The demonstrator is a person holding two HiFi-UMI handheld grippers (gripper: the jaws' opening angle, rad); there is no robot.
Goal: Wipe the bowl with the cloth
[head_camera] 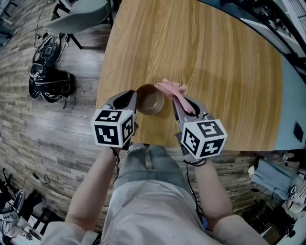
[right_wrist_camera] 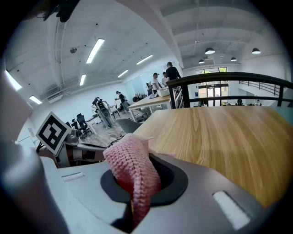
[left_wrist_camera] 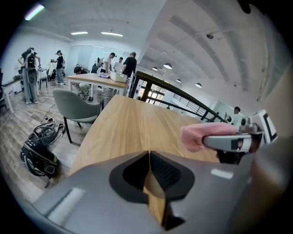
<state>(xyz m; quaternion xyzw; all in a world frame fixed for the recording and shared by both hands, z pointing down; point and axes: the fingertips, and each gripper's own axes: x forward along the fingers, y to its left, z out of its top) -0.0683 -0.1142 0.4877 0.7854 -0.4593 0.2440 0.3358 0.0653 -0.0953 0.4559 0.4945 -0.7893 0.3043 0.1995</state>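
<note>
A small brown bowl (head_camera: 150, 99) is near the front edge of the wooden table (head_camera: 201, 48). My left gripper (head_camera: 135, 99) is at the bowl's left rim. In the left gripper view its jaws (left_wrist_camera: 150, 183) are closed on a thin tan edge, the bowl's rim (left_wrist_camera: 155, 203). My right gripper (head_camera: 185, 104) is just right of the bowl, shut on a pink knitted cloth (head_camera: 171, 88) that bunches out past its tips. The cloth (right_wrist_camera: 132, 169) hangs between the jaws in the right gripper view (right_wrist_camera: 137, 194). The cloth (left_wrist_camera: 194, 137) also shows at the right of the left gripper view.
A black bag (head_camera: 48, 79) lies on the wood floor left of the table, beside a grey chair (head_camera: 81, 14). The table's front edge runs just under both grippers. Several people stand around a far table (left_wrist_camera: 98, 78).
</note>
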